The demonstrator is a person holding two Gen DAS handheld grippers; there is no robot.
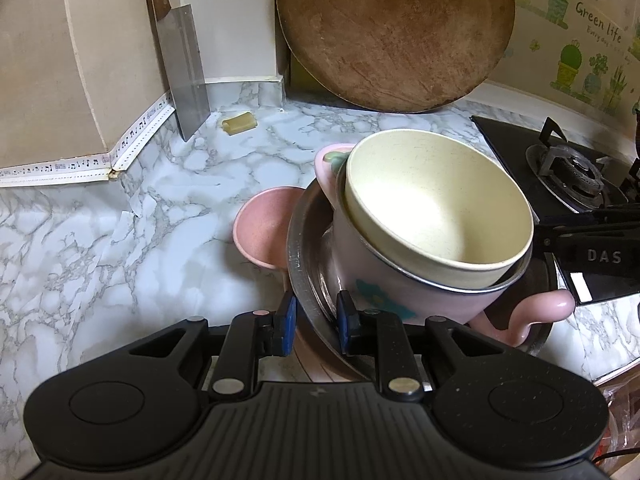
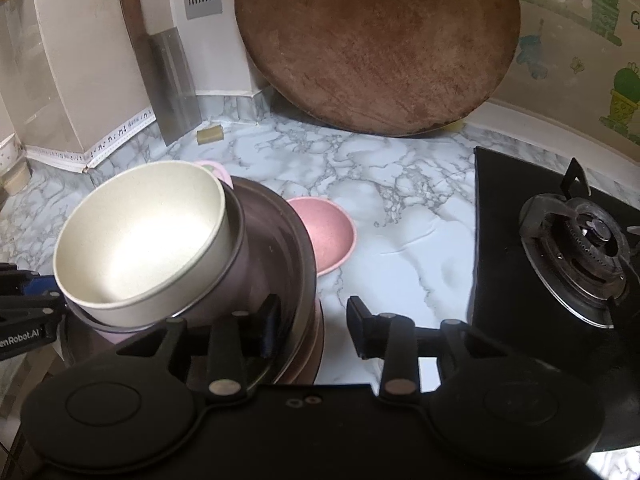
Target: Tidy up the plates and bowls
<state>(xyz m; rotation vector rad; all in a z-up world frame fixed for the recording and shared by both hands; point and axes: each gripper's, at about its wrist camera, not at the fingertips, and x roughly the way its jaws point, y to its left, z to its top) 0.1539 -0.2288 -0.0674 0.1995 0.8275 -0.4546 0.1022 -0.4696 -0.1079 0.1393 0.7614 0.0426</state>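
A stack of dishes is tilted in the middle of the counter. A cream bowl (image 1: 440,208) sits in a pink two-handled pot (image 1: 384,280), which sits in a steel bowl (image 1: 304,264) over a pink dish. My left gripper (image 1: 316,322) is shut on the steel bowl's rim, one blue pad on each side. A small pink bowl (image 1: 260,232) lies on the counter behind the stack. In the right wrist view the cream bowl (image 2: 140,244) and steel bowl (image 2: 280,240) are at left. My right gripper (image 2: 312,326) is open around the stack's right rim, its left finger inside the steel bowl.
A big round wooden board (image 1: 396,32) leans on the back wall. A cleaver (image 1: 188,72) leans at back left, with a small yellow block (image 1: 240,122) next to it. A black gas stove (image 2: 568,248) lies to the right. The counter is marble (image 2: 400,208).
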